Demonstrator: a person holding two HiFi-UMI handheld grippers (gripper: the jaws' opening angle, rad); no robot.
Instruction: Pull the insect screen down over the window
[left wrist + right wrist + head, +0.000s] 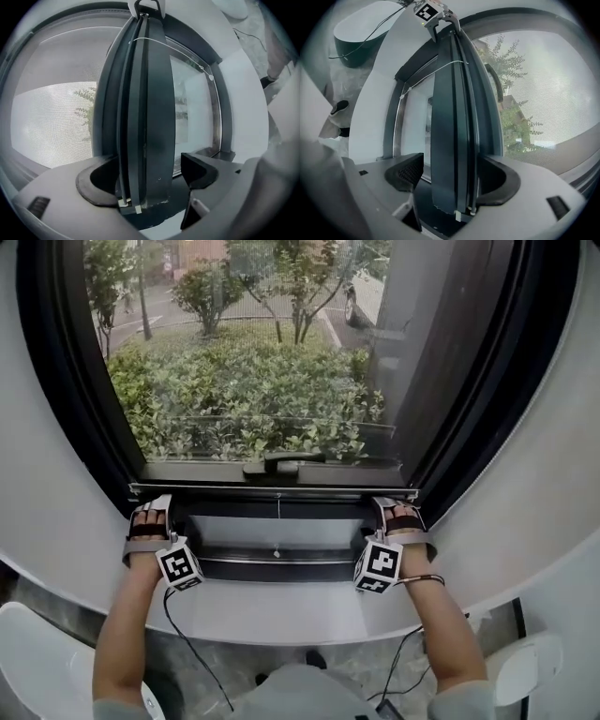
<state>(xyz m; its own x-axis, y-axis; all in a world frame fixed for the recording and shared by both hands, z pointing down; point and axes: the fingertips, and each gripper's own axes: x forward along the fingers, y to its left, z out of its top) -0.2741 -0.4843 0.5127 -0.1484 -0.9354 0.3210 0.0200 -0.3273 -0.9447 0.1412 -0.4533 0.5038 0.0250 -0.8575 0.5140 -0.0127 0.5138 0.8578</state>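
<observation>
Head view: screen bar (277, 491) hides left claw (151, 509), right claw (395, 508) tips.

A white sill (281, 613) curves along under the window (253, 362), smooth and matte, with the window's dark lower frame (281, 563) seated along its back edge. Below and in front of the sill lies a grey speckled floor (220, 667). A thin black cable (192, 648) runs down across it. On this floor a left white seat (37, 662) and a right white seat (525, 667) stand at the two sides, well apart, both rounded and only partly in view.
</observation>
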